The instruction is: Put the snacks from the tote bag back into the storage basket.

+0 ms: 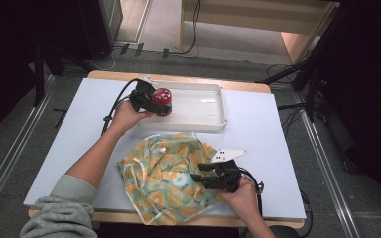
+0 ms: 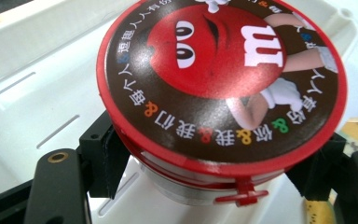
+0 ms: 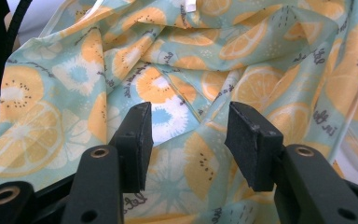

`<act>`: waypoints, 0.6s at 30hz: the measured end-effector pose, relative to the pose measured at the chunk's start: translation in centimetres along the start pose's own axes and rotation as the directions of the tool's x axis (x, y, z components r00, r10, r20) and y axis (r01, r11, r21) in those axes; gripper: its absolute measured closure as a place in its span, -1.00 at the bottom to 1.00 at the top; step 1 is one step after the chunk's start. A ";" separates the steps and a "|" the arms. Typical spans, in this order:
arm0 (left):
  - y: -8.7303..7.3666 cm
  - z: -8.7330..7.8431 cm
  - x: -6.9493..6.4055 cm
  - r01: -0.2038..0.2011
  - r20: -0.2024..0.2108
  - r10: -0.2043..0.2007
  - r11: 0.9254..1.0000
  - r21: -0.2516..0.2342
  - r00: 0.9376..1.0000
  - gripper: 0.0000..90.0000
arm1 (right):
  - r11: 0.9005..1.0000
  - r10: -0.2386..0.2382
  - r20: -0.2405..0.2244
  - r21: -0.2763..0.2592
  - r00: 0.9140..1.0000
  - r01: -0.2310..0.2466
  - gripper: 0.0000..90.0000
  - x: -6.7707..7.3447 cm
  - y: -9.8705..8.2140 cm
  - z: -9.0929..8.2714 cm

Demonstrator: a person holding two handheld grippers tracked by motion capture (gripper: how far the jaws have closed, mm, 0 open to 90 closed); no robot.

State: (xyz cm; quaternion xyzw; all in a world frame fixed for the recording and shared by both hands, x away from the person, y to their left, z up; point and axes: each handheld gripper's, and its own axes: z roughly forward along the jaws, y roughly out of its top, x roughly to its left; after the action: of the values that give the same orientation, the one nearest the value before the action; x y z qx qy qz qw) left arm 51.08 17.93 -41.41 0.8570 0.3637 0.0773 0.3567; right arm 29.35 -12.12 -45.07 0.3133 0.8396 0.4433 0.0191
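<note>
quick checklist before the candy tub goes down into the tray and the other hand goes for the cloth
1. Left tongs clamp the round red-lidded candy tub at both sides: ok.
2. Tub over the white plastic tray: ok.
3. Tray floor below the tub bare: ok.
4. Tub bottom touching the tray: cannot tell.
5. Right tongs open, nothing pinched: ok.
6. Orange-slice-print teal cloth lies under the right tongs: ok.

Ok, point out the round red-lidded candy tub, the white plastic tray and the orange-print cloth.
Round red-lidded candy tub (image 2: 219, 70): left gripper view, centre of its printed lid.
White plastic tray (image 1: 223, 106): high view, its right rim.
Orange-print cloth (image 1: 158, 173): high view, middle of the crumpled fabric.
</note>
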 end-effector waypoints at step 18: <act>-0.9 1.8 0.9 -0.014 -0.040 0.017 0.998 0.063 0.999 -0.43 | 1.000 -0.003 0.000 -0.002 1.000 0.003 0.15 0.1 0.0 0.0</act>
State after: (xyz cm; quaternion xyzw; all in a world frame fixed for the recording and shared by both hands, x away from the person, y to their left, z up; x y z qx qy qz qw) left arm 51.94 18.00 -43.49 0.8688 0.3663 0.0861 0.3218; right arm 29.28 -12.10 -45.10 0.3121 0.8396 0.4441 0.0201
